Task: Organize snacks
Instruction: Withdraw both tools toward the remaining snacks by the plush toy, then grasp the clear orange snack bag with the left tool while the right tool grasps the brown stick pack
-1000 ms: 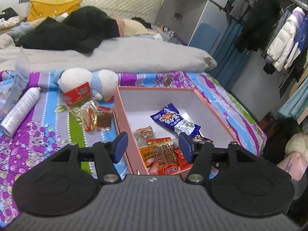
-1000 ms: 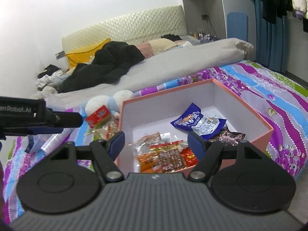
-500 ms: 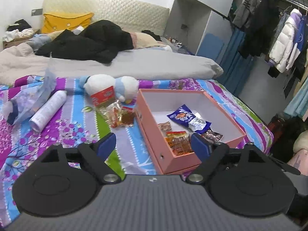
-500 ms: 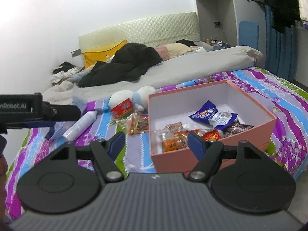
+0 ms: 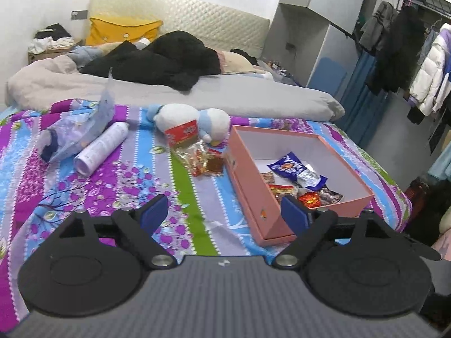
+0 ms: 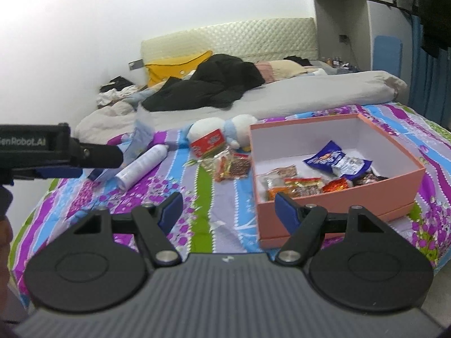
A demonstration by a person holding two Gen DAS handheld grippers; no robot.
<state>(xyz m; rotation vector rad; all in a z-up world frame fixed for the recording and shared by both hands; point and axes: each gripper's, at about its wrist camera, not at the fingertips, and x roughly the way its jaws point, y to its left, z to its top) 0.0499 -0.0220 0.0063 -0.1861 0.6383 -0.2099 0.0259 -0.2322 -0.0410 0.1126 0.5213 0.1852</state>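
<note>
Now, still loose on the bed [image 5: 197, 211]: clear snack packets [image 5: 203, 161] and a red pouch [image 5: 181, 134], just beside the pink box [image 5: 253, 194], where other snacks [image 6: 328, 159] already lie. Light, crinkly, slippery film, probably crushable inside, so best pinched at a flat sealed edge. Left gripper [image 5: 224, 214]: jaws just widened, empty. Right gripper [image 6: 229, 208]: jaws apart, empty too.
</note>
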